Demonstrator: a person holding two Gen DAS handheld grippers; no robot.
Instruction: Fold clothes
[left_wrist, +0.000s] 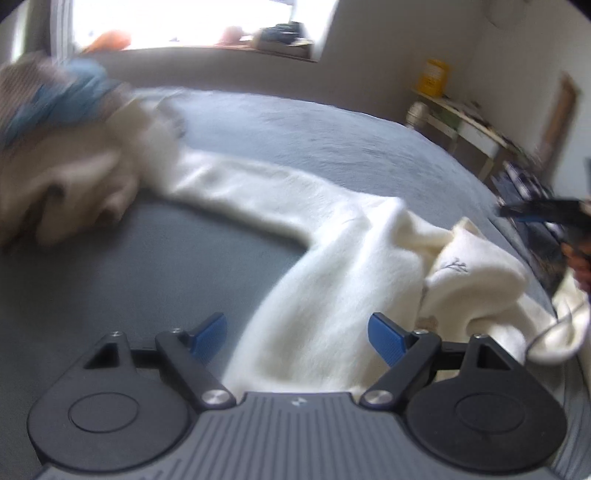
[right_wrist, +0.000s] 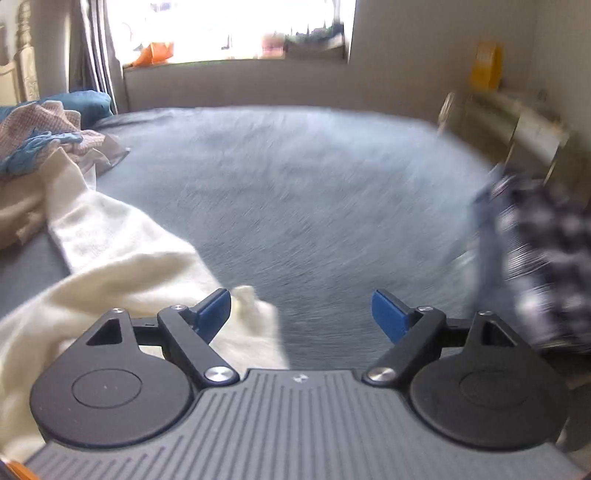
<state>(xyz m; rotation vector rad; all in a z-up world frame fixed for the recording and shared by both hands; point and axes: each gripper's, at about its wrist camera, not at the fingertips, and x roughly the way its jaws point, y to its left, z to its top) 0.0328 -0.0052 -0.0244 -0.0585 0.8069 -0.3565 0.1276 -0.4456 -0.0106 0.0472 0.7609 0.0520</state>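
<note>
Both tools, left tool (left_wrist: 297, 338) and right tool (right_wrist: 301, 314), are hanging spread, pinching nothing. Cream sweater (left_wrist: 332, 236) is lying soft, light, floppy on bed (right_wrist: 314, 184); best gripping sleeve cuff or hem.

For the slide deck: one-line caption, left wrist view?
Open left gripper hovers over a cream sweater spread on the grey bed.

I see a bed (right_wrist: 314, 192) with a grey-blue cover filling most of both views. At twelve o'clock a bright window (right_wrist: 236, 26) glares white above a cluttered sill (right_wrist: 229, 61). At ten o'clock hangs a curtain (right_wrist: 94, 51). At two o'clock, a pale wall (left_wrist: 388, 48) backs a small table (left_wrist: 465, 122) with a yellow box (left_wrist: 436, 75).
</note>
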